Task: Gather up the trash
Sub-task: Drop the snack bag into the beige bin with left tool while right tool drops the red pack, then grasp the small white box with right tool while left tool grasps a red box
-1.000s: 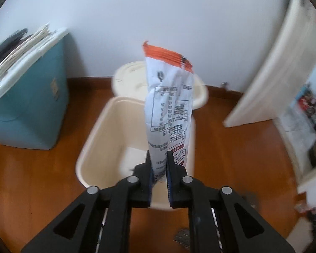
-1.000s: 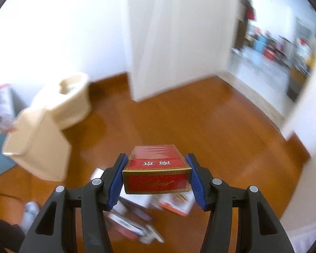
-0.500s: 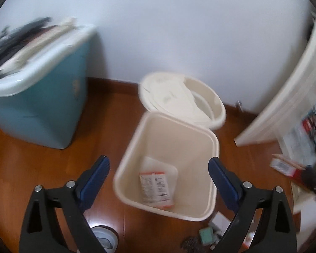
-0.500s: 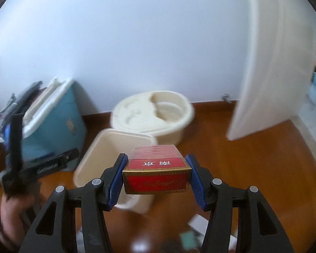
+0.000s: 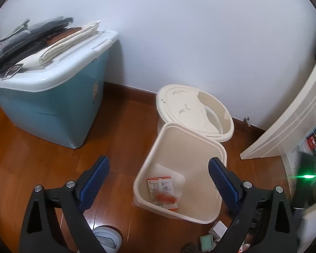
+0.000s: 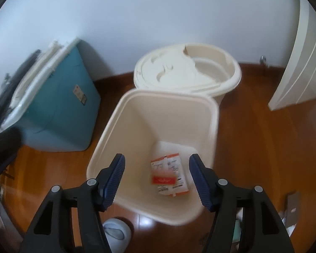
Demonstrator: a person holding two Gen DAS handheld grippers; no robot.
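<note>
A cream square trash bin (image 5: pixel 191 139) (image 6: pixel 126 113) stands on the wood floor. A white-and-orange packet (image 5: pixel 162 191) (image 6: pixel 174 166) lies at its bottom, and the red box (image 6: pixel 163 179) lies on top of it in the right wrist view. My left gripper (image 5: pixel 159 181) is open and empty, above and in front of the bin. My right gripper (image 6: pixel 156 179) is open and empty, directly over the bin's mouth.
A round cream lidded tub (image 5: pixel 194 113) (image 6: pixel 187 73) sits behind the bin. A teal storage box (image 5: pixel 52 105) (image 6: pixel 59 105) with folded items on top stands left. Small scraps (image 5: pixel 208 240) lie on the floor by the bin. A white door (image 5: pixel 294 113) stands right.
My left gripper opened and the packet fell into the bin. My right gripper swung over the bin, opened, and the red box dropped in.
</note>
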